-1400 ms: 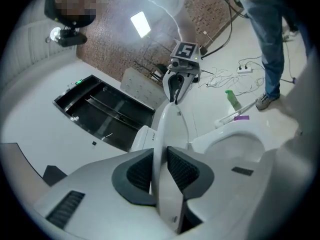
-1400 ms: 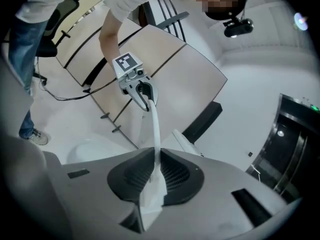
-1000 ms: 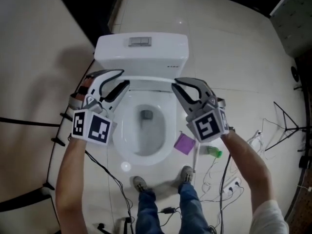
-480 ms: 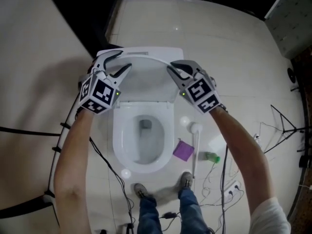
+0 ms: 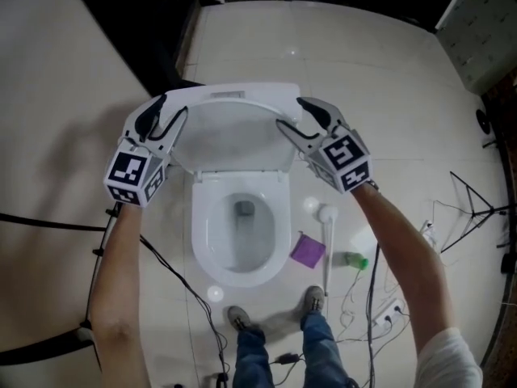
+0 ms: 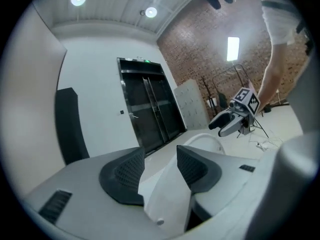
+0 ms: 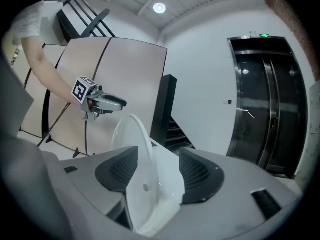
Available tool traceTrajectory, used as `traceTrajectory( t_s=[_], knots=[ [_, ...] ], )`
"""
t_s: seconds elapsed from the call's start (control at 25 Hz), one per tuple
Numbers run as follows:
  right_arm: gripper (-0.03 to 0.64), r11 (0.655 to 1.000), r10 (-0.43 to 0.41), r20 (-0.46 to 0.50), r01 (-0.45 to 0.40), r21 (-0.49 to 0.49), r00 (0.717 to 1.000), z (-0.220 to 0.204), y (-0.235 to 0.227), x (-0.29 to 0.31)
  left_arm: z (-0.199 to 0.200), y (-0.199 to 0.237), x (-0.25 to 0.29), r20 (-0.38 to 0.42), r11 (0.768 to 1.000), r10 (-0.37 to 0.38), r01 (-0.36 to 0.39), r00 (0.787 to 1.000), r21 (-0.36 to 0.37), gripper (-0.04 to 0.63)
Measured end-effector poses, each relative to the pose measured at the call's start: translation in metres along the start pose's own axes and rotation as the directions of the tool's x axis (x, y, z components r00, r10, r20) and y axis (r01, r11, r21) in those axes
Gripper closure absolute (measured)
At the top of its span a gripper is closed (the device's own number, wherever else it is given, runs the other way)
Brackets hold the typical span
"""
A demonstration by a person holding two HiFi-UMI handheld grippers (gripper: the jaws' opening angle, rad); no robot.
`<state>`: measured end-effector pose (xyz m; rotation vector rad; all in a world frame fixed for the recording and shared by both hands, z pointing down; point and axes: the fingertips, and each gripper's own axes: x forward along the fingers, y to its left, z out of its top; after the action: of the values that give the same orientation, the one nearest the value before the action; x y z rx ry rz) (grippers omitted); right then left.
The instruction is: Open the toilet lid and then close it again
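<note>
The white toilet lid (image 5: 234, 132) stands raised against the tank, above the open bowl (image 5: 241, 225). My left gripper (image 5: 172, 107) is at the lid's left edge and my right gripper (image 5: 289, 111) at its right edge. In the left gripper view the lid's rim (image 6: 167, 199) runs between the spread pads of the left gripper (image 6: 160, 156), which have opened within the last second and do not press on it. In the right gripper view the lid (image 7: 132, 144) stands between the pads of the right gripper (image 7: 157, 159). Those jaws have just been opening and are also clear of it.
A white toilet brush (image 5: 326, 241), a purple packet (image 5: 307, 250) and a green bottle (image 5: 354, 259) lie on the floor right of the bowl. Black cables (image 5: 174, 281) trail on both sides. The person's shoes (image 5: 313, 299) are in front. A stand (image 5: 477, 208) is far right.
The lid has swung up from part-raised to upright against the tank. Both grippers rose and moved back with it. The left one rolled and shifted outward; the right jaws spread apart.
</note>
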<state>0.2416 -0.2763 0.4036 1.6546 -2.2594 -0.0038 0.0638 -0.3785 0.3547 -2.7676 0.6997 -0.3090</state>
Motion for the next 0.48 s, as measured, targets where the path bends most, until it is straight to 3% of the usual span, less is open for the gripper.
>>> traceTrajectory(
  t_s=[0.12,0.28,0.4,0.48],
  knots=[
    [0.365,0.998,0.018,0.08,-0.013,-0.06,0.997,0.02,0.011,-0.029,0.018,-0.009,-0.049,0.067,1.0,-0.006,0.007,0.998,-0.016,0.4],
    [0.365,0.994,0.057,0.189,-0.038,-0.104,0.98,0.058,0.04,-0.081,0.045,-0.063,-0.116,0.151,0.992,-0.103,0.112,0.983,-0.057,0.4],
    [0.365,0.993,0.086,0.207,-0.068,-0.097,0.975,0.07,0.07,-0.118,0.051,-0.114,-0.157,0.155,0.968,-0.157,0.183,0.975,-0.17,0.4],
    [0.366,0.987,0.119,0.187,-0.096,-0.128,0.975,0.07,0.098,-0.139,0.058,-0.143,-0.178,0.183,0.947,-0.154,0.198,0.971,-0.254,0.4]
  ],
)
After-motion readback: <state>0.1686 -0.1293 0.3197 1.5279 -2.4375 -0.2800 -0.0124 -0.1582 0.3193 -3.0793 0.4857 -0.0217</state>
